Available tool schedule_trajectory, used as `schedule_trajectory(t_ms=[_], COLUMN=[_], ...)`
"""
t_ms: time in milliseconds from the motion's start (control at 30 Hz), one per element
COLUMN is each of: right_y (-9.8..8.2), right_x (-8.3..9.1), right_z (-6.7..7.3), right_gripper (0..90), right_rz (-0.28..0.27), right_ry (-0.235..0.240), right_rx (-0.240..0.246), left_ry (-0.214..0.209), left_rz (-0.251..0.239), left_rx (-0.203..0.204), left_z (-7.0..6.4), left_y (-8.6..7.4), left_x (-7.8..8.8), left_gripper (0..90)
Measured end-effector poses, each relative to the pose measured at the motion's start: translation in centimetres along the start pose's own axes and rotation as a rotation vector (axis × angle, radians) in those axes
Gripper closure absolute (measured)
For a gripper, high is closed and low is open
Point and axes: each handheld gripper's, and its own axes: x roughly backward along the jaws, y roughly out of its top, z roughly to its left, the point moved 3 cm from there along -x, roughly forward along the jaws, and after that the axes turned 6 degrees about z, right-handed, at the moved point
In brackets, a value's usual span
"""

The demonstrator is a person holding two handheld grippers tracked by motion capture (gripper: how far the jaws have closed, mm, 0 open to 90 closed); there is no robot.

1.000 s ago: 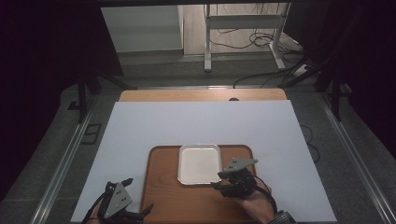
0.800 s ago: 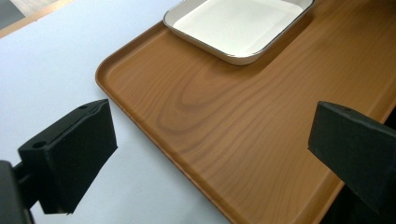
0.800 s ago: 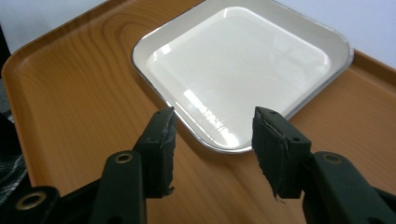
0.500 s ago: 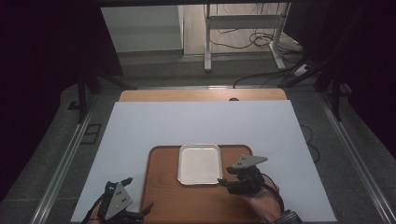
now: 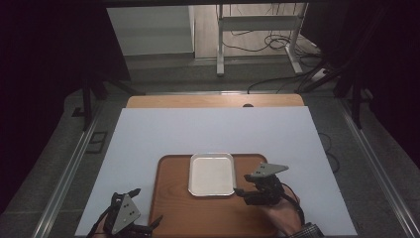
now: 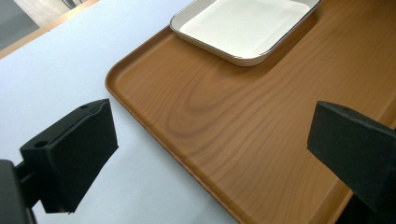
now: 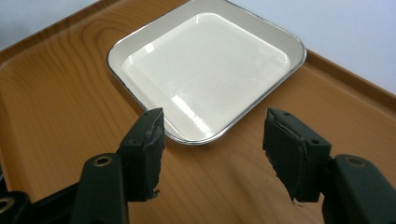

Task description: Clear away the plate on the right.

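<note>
At the bottom of the high view, two hand-held grippers: the left hand-held gripper (image 5: 148,225) gapes wide over the near left corner of one wooden tray (image 5: 173,208); the right hand-held gripper (image 5: 241,192), empty, has just been opening beside the single white dish (image 5: 212,173). The dish is squarish with rounded corners and a thin metallic rim, its slightly longer axis running toward the top of the frame, lying flat on the tray's far half, mid-frame. Beyond lies the white worktop (image 5: 213,129).
</note>
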Motion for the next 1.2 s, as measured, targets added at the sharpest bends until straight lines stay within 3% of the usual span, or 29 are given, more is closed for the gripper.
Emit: schedule_trajectory(t_ms=[633, 1200], right_y=[0.0, -0.7], right_x=[1.7, 2.8], right_z=[-0.6, -0.7], right_gripper=[28.3, 20.0], right_rz=[-0.061, -0.076], right_ry=[-0.012, -0.027], right_rx=[-0.014, -0.008], left_ry=[-0.015, -0.023], left_rz=[0.001, 0.004], left_rx=[0.005, 0.008], left_z=[-0.1, -0.2], left_y=[0.0, 0.0], left_x=[-0.1, -0.1], left_gripper=[1.4, 1.4])
